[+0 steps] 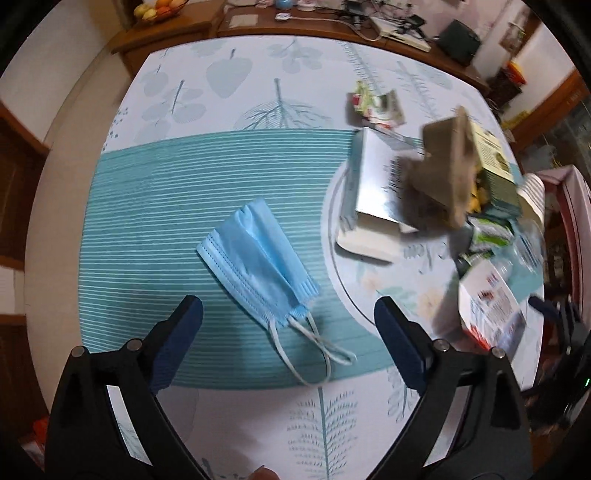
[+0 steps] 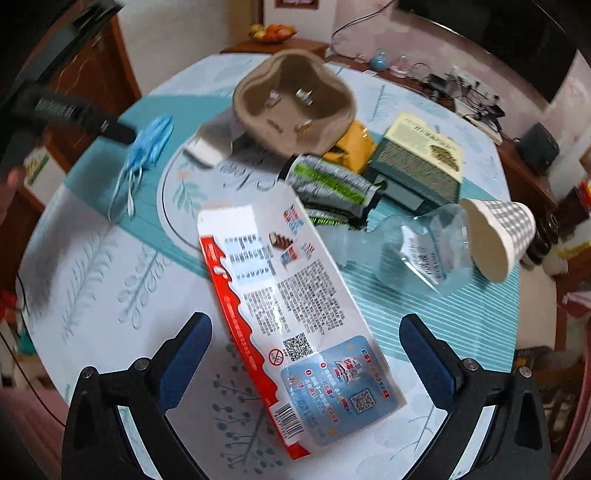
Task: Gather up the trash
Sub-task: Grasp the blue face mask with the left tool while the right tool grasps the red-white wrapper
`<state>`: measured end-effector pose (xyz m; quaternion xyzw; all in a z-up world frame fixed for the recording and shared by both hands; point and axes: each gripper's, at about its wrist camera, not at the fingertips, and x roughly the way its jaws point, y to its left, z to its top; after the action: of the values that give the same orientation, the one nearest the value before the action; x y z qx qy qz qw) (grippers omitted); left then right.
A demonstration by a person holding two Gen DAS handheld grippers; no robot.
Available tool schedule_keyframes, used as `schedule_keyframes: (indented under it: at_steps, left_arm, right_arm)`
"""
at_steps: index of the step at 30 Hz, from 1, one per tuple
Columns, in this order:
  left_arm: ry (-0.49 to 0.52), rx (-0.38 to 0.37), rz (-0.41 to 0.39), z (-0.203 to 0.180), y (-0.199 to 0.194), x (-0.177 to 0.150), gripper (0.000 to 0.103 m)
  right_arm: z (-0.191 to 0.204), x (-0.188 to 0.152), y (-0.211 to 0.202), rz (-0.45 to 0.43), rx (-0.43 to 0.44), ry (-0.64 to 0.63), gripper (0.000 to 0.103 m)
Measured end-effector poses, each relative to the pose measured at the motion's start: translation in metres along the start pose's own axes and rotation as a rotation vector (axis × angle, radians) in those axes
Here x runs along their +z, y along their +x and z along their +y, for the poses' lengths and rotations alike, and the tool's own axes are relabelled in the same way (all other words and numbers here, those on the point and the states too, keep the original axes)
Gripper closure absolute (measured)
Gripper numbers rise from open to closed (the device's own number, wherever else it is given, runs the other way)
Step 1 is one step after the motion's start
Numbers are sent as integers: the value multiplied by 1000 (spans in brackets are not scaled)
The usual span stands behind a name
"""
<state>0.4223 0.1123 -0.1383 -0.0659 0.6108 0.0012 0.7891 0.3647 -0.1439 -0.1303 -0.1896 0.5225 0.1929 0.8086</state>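
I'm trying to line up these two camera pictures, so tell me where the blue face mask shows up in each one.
Left wrist view: the blue face mask lies centre frame on the striped teal cloth, just ahead of the open left gripper.
Right wrist view: the blue face mask sits far upper left, small and blurred.
Shared landmark: the brown pulp tray, right of the mask in both.

From my feeds I counted one blue face mask (image 1: 258,258), one brown pulp tray (image 2: 295,99), one red-and-white snack wrapper (image 2: 291,317), one checked paper cup (image 2: 498,236), one clear plastic bottle (image 2: 417,247), one green box (image 2: 421,162) and one fruit bowl (image 2: 273,32) at top centre.
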Motion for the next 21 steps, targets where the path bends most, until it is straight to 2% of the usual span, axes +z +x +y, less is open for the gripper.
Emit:
schedule_keyframes:
  at_steps: [6, 10, 12, 15, 20, 21]
  left_arm:
    - [-100, 31, 37, 15, 24, 11, 10]
    - [-135, 47, 68, 17, 39, 16, 11]
    - [-163, 58, 86, 18, 46, 18, 11]
    - [-181, 72, 92, 16, 52, 20, 21]
    - [-156, 106, 82, 9, 53, 20, 38]
    - [-152, 106, 72, 8, 52, 19, 49]
  right_arm:
    - [-3, -1, 19, 35, 9, -22, 1]
    - [-13, 1, 34, 80, 20, 52, 2]
    - [-19, -1, 39, 102, 21, 89, 12]
    - [-21, 1, 39, 90, 35, 136, 20]
    - [-20, 3, 35, 67, 58, 256, 33]
    - [-20, 3, 34, 63, 66, 284, 37]
